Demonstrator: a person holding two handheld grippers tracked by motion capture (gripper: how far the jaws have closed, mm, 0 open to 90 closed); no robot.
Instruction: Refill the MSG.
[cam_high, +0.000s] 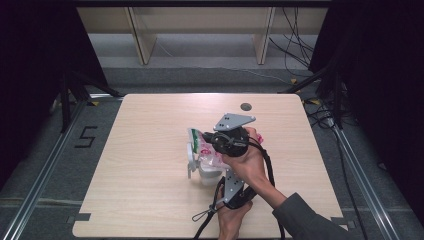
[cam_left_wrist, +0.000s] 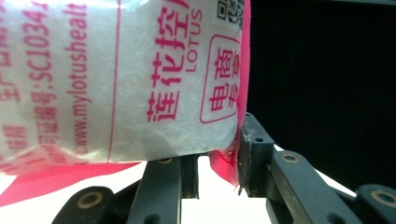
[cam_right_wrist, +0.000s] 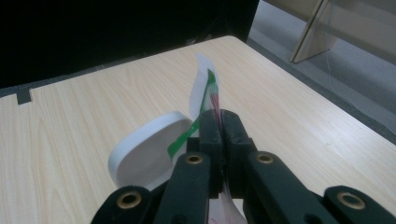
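Note:
A clear bag of white sugar (cam_left_wrist: 116, 84) with pink print hangs over a white container (cam_high: 207, 176) near the table's middle. The container's flip lid (cam_right_wrist: 144, 151) stands open on its left side. My right gripper (cam_right_wrist: 221, 126) is shut on the bag's green and white top edge (cam_right_wrist: 205, 88) and holds the bag (cam_high: 201, 142) up from the right. My left gripper (cam_left_wrist: 218, 161) comes in from the near side, below the bag. Its jaws stand a little apart with something white between them, apparently the container, and the bag's pink corner seam touches the right pad. In the high view the right hand hides those jaw tips.
The light wood table (cam_high: 150, 200) has a dark round grommet (cam_high: 245, 106) near its far edge. Wooden shelf legs (cam_high: 142, 40) stand beyond the table. Cables (cam_high: 300, 55) lie on the floor at the right, and black curtains hang on both sides.

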